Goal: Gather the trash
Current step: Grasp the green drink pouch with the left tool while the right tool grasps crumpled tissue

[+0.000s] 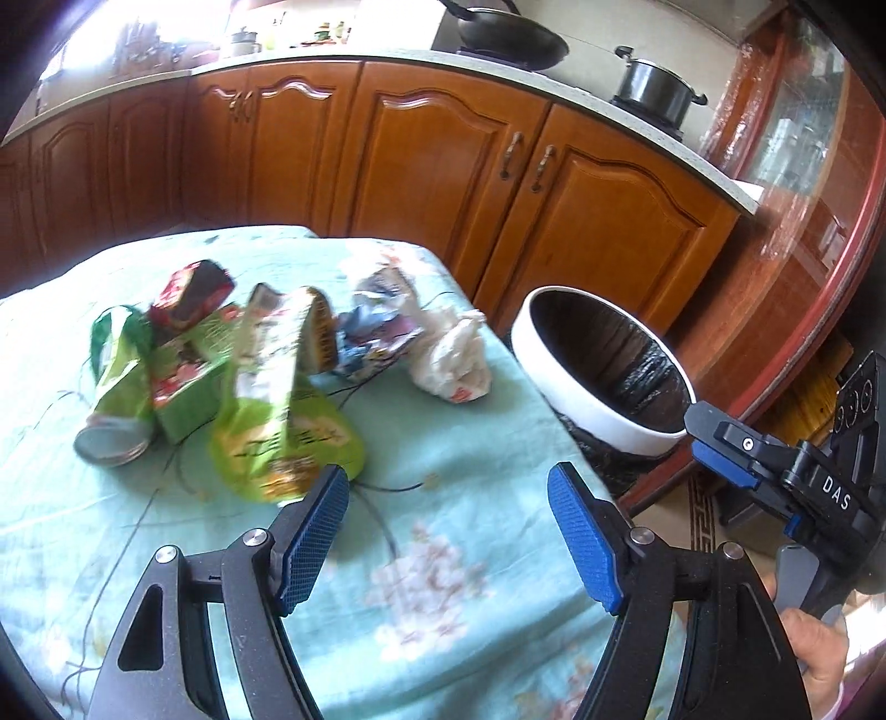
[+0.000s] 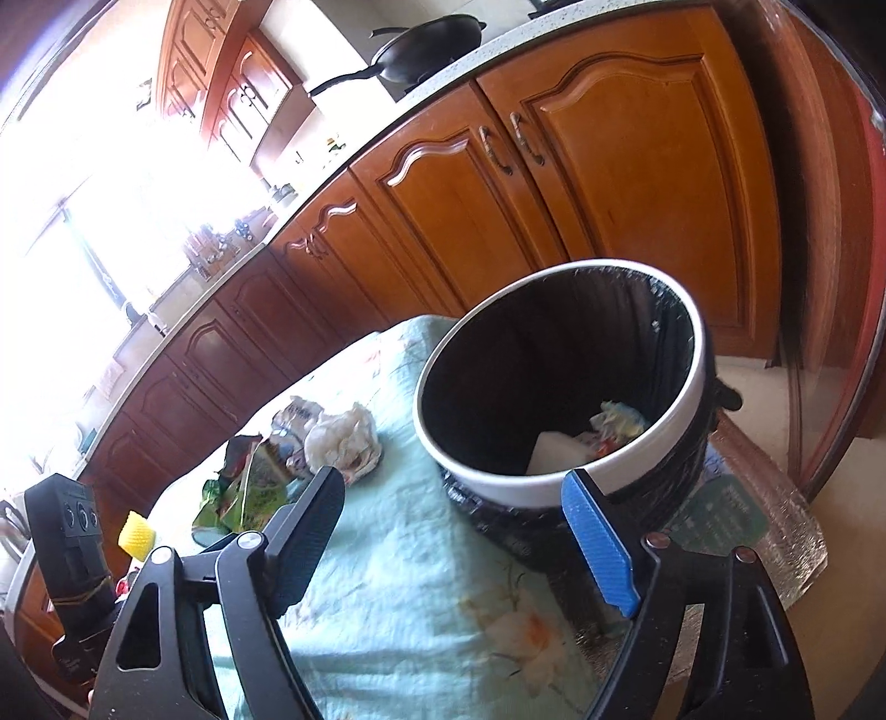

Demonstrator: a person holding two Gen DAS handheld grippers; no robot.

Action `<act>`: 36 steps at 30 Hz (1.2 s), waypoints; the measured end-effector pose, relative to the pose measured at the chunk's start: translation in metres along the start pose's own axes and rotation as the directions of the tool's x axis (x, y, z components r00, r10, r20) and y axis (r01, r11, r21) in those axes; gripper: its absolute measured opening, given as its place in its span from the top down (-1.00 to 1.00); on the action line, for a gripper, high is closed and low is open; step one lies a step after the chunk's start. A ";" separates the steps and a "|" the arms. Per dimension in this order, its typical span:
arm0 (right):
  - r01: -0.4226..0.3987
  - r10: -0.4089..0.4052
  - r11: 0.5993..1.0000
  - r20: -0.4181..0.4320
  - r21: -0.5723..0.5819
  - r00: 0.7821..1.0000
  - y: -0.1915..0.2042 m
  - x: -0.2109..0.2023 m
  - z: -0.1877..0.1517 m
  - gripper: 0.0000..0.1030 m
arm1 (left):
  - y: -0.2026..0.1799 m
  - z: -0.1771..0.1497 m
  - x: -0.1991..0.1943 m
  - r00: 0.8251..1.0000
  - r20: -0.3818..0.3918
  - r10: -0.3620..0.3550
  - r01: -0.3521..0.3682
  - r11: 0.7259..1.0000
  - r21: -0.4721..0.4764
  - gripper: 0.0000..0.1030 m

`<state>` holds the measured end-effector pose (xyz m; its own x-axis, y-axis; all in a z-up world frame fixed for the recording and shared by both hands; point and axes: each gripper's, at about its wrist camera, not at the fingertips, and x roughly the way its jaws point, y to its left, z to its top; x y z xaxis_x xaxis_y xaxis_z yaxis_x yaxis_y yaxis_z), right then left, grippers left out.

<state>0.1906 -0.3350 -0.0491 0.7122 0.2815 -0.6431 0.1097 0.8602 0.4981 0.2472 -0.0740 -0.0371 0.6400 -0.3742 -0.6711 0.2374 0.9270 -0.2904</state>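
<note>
Trash lies piled on a table under a pale green floral cloth (image 1: 454, 476): a green snack bag (image 1: 282, 421), a crushed green can (image 1: 119, 387), a red and green carton (image 1: 188, 327), a blue-white wrapper (image 1: 376, 327) and a crumpled white bag (image 1: 454, 360). My left gripper (image 1: 448, 498) is open and empty, just this side of the green bag. A white-rimmed bin with a black liner (image 2: 559, 487) stands by the table's right edge and holds some trash (image 2: 614, 426). My right gripper (image 2: 459, 498) is open and empty, in front of the bin. The white bag (image 2: 343, 443) also shows there.
Wooden kitchen cabinets (image 1: 443, 160) run behind the table, with a black pan (image 1: 509, 33) and pot (image 1: 659, 83) on the counter. A glass-fronted cabinet (image 1: 803, 144) stands at right. A yellow object (image 2: 135, 534) sits near the left gripper's body in the right wrist view.
</note>
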 end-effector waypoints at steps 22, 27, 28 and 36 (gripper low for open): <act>-0.052 0.041 0.989 -0.076 -0.140 0.996 0.067 0.035 -0.015 -0.60 | 0.051 0.002 -0.032 0.996 0.022 0.082 -0.081 0.995 -0.049 -0.44; -0.066 0.051 0.983 -0.090 -0.169 0.995 0.079 0.050 -0.008 -0.45 | 0.053 0.016 -0.018 0.996 0.018 0.085 -0.084 0.995 -0.047 -0.40; -0.070 0.054 0.983 -0.097 -0.172 0.994 0.080 0.054 -0.006 -0.34 | 0.053 0.019 -0.015 0.996 0.015 0.087 -0.086 0.995 -0.044 -0.39; -0.097 0.060 0.977 -0.188 -0.191 0.980 0.093 0.109 0.003 0.14 | 0.047 0.040 0.010 0.991 -0.006 0.134 -0.134 0.991 0.007 0.04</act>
<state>0.2807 -0.2259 -0.0710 0.5746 0.4077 -0.7096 -0.0937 0.8942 0.4378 0.2938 -0.0332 -0.0304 0.6617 -0.2465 -0.7081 0.1545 0.9690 -0.1929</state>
